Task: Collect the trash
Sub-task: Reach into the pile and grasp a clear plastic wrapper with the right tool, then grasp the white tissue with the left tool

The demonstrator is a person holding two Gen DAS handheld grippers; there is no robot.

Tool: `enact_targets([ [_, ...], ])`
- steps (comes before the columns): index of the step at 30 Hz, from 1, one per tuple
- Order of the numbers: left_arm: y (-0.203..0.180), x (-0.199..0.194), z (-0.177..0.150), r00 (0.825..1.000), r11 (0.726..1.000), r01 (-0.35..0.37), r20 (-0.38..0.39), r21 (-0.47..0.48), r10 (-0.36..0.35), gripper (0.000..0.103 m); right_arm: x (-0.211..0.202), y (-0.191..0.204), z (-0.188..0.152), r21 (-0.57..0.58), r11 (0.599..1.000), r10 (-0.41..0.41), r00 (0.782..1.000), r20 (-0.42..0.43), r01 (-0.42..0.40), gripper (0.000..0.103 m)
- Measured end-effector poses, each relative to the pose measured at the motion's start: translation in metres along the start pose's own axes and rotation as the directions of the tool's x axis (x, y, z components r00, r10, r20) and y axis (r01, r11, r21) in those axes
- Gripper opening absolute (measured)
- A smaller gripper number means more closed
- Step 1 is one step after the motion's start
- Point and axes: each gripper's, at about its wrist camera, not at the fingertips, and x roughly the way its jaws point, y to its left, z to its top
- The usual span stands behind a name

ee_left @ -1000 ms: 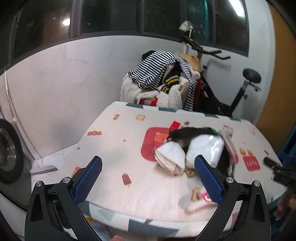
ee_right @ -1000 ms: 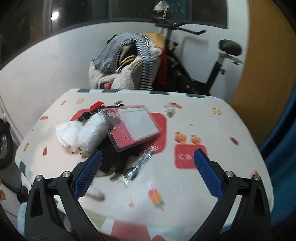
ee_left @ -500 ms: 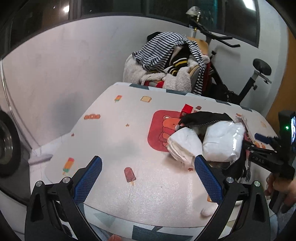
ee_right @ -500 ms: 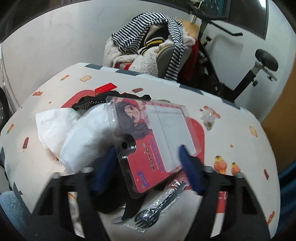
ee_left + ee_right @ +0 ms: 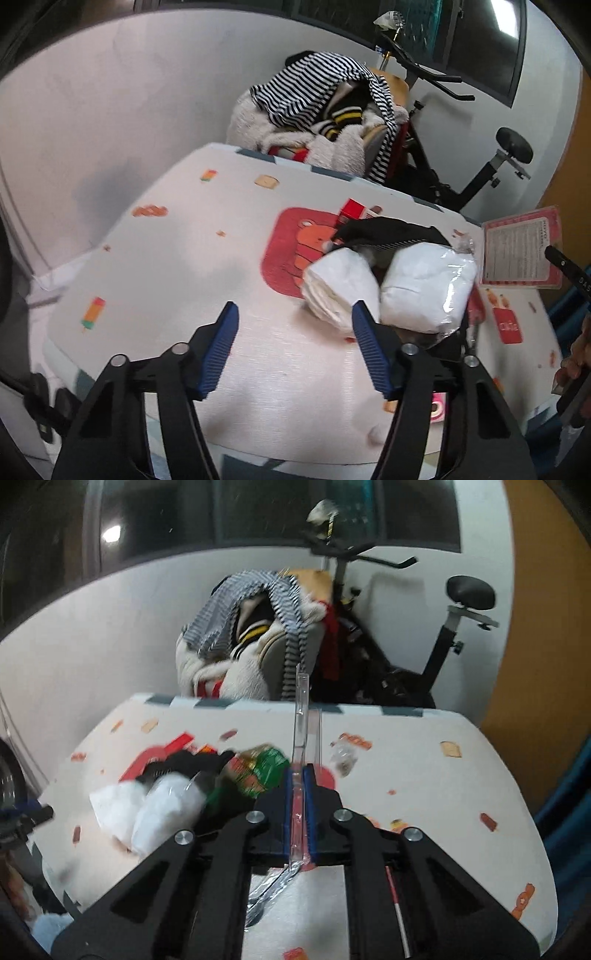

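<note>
The red blister pack (image 5: 519, 246) is clamped edge-on in my right claw (image 5: 299, 805), lifted off the bench (image 5: 192, 266); from the right wrist I see only its clear plastic rim standing up between the blue pads (image 5: 289, 812), while the left wrist view shows its printed back face raised at the right side of the pile. That claw has just been closing and is now pinched tight on the pack.

My left claw (image 5: 291, 350) has just been closing too, part way, but its pads press on nothing; bare bench lies between them. Its right finger sits just beside the folded white tissue wad (image 5: 340, 291), which touches a plastic-wrapped white bundle (image 5: 428, 288). Behind these lies a black cloth piece (image 5: 384, 230). A green and red snack wrapper (image 5: 264, 771) shows next to the pile in the right view, and wrapped plastic cutlery (image 5: 269, 893) lies under my right claw.

Beyond the bench, a chair heaped with striped clothes (image 5: 317, 85) and an exercise bike (image 5: 480, 162) stand against the wall.
</note>
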Motion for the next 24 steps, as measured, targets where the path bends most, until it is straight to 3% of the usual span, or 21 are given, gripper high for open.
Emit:
enact_targets([
  [5, 0.007, 0.033, 0.010, 0.996, 0.994, 0.068, -0.051, -0.087, -0.073, 0.059, -0.012, -0.016, 0.002, 0.055, 0.998, 0.008, 1.000, 0.008, -0.008, 0.010],
  [13, 0.010, 0.108, 0.024, 0.980, 0.976, 0.092, -0.156, -0.195, -0.124, 0.059, -0.023, -0.026, -0.004, 0.090, 0.996, -0.003, 1.000, -0.001, 0.003, 0.010],
  [14, 0.010, 0.114, 0.023, 0.975, 0.971, 0.106, -0.168, -0.213, -0.143, 0.052, -0.025, -0.028, -0.004, 0.095, 0.995, -0.005, 1.000, 0.000, 0.005, 0.010],
  [15, 0.011, 0.116, 0.021, 0.972, 0.969, 0.118, -0.175, -0.216, -0.158, 0.038, -0.027, -0.030, -0.004, 0.102, 0.995, -0.005, 1.000, 0.000, 0.005, 0.010],
  [16, 0.011, 0.118, 0.021, 0.969, 0.971, 0.119, -0.187, -0.209, -0.159, 0.015, -0.029, -0.032, -0.004, 0.105, 0.994, -0.006, 1.000, -0.002, 0.006, 0.010],
  [20, 0.010, 0.093, 0.029, 0.976, 0.984, 0.124, -0.160, -0.130, -0.145, 0.007, -0.037, -0.036, -0.005, 0.111, 0.994, -0.010, 1.000, 0.003, 0.010, 0.010],
  [24, 0.002, 0.053, 0.054, 0.988, 0.994, 0.105, -0.112, 0.026, -0.102, 0.007, -0.044, -0.038, -0.005, 0.137, 0.991, 0.002, 1.000, 0.010, -0.003, 0.010],
])
